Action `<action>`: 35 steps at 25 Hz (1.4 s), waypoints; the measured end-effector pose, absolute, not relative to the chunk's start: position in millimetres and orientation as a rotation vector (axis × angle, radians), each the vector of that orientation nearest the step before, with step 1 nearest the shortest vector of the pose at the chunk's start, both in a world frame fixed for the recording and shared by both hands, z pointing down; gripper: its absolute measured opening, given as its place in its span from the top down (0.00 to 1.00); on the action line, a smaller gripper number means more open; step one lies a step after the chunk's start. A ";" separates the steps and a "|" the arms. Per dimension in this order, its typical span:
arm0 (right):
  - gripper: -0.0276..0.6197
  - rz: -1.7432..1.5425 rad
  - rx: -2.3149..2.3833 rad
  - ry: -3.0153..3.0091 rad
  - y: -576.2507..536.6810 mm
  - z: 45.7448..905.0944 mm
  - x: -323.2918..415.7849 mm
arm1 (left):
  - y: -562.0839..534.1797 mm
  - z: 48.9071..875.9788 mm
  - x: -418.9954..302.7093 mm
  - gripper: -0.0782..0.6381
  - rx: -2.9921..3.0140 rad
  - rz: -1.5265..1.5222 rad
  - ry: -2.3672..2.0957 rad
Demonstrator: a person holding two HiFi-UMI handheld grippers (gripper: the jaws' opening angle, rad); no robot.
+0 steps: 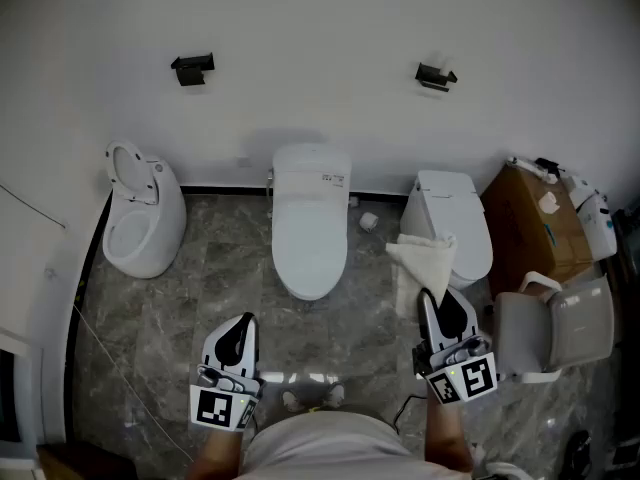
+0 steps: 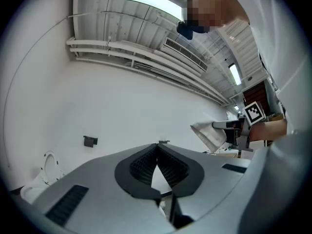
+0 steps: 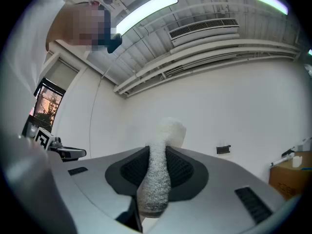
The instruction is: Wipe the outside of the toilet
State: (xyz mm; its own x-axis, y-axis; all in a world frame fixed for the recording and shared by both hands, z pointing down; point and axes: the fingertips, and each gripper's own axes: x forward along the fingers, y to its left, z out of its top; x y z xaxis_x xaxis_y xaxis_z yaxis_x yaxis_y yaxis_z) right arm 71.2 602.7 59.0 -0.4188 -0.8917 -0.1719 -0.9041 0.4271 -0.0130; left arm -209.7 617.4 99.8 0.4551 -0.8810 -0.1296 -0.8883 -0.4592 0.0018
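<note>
toilet not yet touched, cloth ready
toilet (image 1: 311, 230) ahead on the floor (image 1: 240, 278), lid down, nothing touching it. cloth (image 1: 423, 256) pinched between the closed jaws of the right hand-held gripper (image 1: 429, 298); left hand-held gripper (image 1: 246, 322) closed, empty. risk: narrow pinch, so the cloth could slip out when dragged over the shell.

A white wall (image 1: 320, 28) is seen, with two black holders (image 1: 192, 68) fixed to it. The floor (image 1: 230, 293) is laid in grey marbled tiles. A cardboard box (image 1: 520, 230) and a grey chair (image 1: 558, 333) are set at its right edge. Tube lights (image 3: 146, 11) and an air vent (image 3: 202, 28) are fitted overhead.
</note>
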 end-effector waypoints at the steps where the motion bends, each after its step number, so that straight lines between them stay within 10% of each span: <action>1: 0.78 0.121 -1.602 2.522 603.6 60.5 70.9 | 618.0 101.9 -210.6 0.87 -2.630 0.177 1.599; 35: 0.78 -0.035 -1.532 2.568 488.2 114.0 28.8 | 519.0 154.5 -244.0 0.87 -2.670 0.121 1.666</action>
